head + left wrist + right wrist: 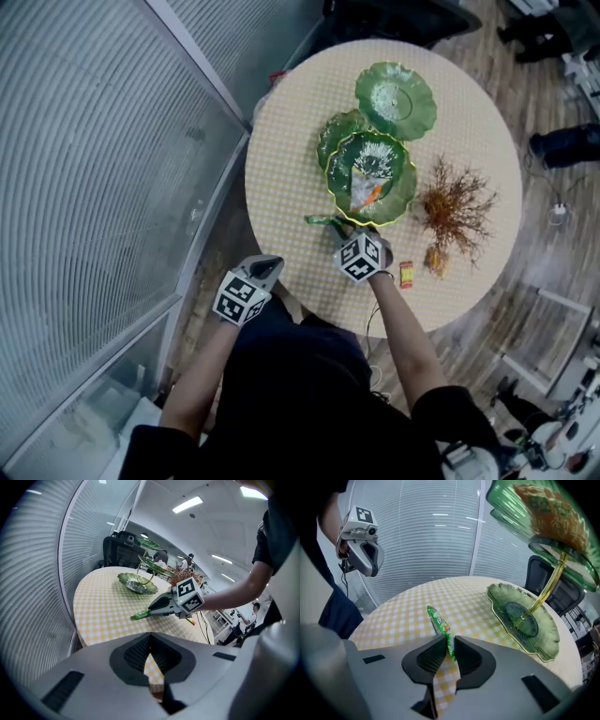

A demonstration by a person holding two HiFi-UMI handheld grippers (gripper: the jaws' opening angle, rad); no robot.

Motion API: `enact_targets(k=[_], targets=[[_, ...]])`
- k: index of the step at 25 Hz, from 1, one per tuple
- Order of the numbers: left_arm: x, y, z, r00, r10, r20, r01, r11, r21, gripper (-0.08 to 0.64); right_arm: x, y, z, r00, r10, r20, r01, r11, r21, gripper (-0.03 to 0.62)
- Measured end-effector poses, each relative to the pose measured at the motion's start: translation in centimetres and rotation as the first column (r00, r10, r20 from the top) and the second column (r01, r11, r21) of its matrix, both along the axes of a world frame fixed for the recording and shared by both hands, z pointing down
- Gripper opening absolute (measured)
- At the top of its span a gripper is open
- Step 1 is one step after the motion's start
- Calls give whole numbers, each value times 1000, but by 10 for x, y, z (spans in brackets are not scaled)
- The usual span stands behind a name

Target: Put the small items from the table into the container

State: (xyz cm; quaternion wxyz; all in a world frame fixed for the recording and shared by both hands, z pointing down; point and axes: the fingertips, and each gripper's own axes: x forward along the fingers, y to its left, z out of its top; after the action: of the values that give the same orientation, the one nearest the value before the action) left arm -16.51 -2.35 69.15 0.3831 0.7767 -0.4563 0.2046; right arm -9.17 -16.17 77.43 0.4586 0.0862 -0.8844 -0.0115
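The right claw [448,644] is clamped on one end of the green packet [439,623], which juts beyond its tips (apparently just off the tabletop [403,606]), while the left claw [150,639] sits closed, empty.

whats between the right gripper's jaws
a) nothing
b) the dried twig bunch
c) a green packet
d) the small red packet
c: in the right gripper view, the right gripper has its jaws closed on a green packet, whose upper end sticks out above the checked tabletop.
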Motion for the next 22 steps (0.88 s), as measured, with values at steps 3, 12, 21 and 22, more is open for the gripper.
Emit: enact_targets(k=[3,12,21,22], targets=[[2,0,-1,1000,1,2,-1,1000,3,3,1,1,-3,1000,1,6,-1,1000,14,55],[10,1,-4,1000,25,18,-25,1000,10,3,6,7,-21,998,44,54,-45,999,25,52],[32,2,-20,996,73,50,-76,996,51,3,38,31,-45,987,120,105,-123,992,29,52],[35,3,-22,995,80,54,-83,995,57,3,43,34,-47,985,131,109,-135,990,31,52]])
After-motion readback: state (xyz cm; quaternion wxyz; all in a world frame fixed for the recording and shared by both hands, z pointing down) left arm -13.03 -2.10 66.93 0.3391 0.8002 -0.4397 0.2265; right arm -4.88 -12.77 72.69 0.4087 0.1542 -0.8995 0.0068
